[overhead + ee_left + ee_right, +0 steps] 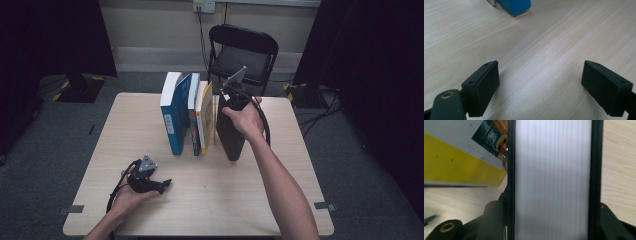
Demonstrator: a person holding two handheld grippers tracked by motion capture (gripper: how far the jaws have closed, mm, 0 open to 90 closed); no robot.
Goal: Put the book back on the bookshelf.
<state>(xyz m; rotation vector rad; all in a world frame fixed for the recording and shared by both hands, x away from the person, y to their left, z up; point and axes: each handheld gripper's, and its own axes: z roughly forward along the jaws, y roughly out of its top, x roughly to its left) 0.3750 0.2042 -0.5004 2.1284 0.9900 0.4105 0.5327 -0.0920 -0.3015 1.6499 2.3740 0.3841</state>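
Three books stand upright in a row at the middle of the table: a blue book (pixel 172 117), a thinner dark-spined one (pixel 193 120) and a yellow-and-white one (pixel 204 117). Just right of them stands a black book (pixel 230 137), and my right gripper (pixel 232 97) is shut on its top from above. In the right gripper view its grey page edge (pixel 552 180) runs between the two jaws, with the yellow book (pixel 456 167) beside it. My left gripper (pixel 162 185) rests low over the table's front left, open and holding nothing (pixel 540 85). The blue book's corner (pixel 515 5) lies ahead of it.
The light wooden table (pixel 150 220) is bare around the left gripper and along its front. A black folding chair (pixel 243 52) stands behind the far edge. Cables trail from both grippers, and dark curtains hang at both sides.
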